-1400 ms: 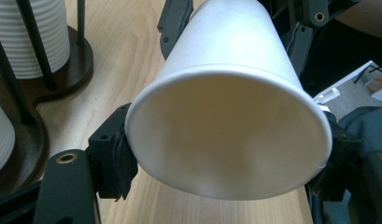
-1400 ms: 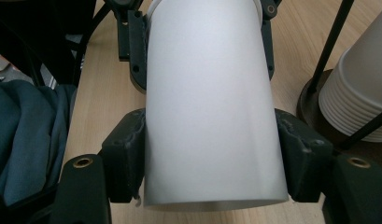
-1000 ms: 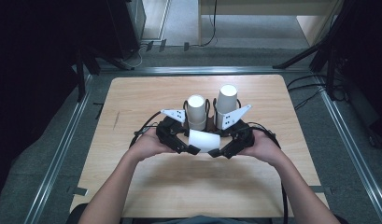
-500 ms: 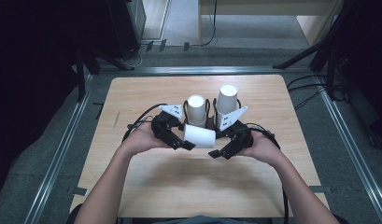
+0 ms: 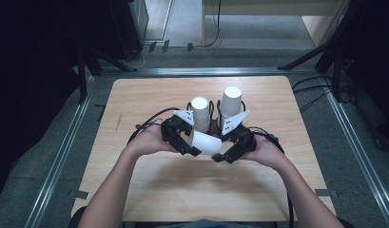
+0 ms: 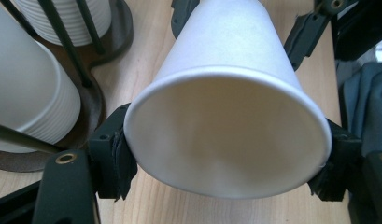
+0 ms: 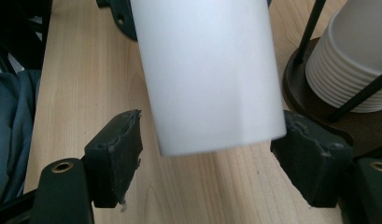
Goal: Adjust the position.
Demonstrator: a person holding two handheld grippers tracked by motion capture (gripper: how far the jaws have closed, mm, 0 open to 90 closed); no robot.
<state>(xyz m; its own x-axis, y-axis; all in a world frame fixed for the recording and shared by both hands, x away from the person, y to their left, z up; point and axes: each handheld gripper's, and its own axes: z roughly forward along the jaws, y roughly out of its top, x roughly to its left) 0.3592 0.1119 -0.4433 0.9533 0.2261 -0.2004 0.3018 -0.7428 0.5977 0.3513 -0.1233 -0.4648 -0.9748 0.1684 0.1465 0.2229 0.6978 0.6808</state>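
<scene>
Both hands have edged left and slightly up the table since the earlier frame, carrying the cup with them. Right gripper (image 5: 230,153) first: its jaws have just been opening, and in its own view (image 7: 205,158) the left pad stands clear of the cup's (image 7: 207,70) closed end, a strip of table showing between them, while the right pad sits at the cup's edge, contact hard to judge. So that grip is off. Left gripper (image 5: 185,141) now: jaws spread wide and clamped on the cup's open rim (image 6: 226,135), both pads (image 6: 118,154) pressed against it in the left gripper view (image 6: 223,161). The cup (image 5: 205,143) lies on its side, mouth toward the left gripper, slung between the two tools just above the table (image 5: 192,190). Just behind it stands a dark wire rack (image 5: 212,124) holding two stacks of cups, mouths down, left stack (image 5: 200,112) and right stack (image 5: 231,99), the right one taller.
</scene>
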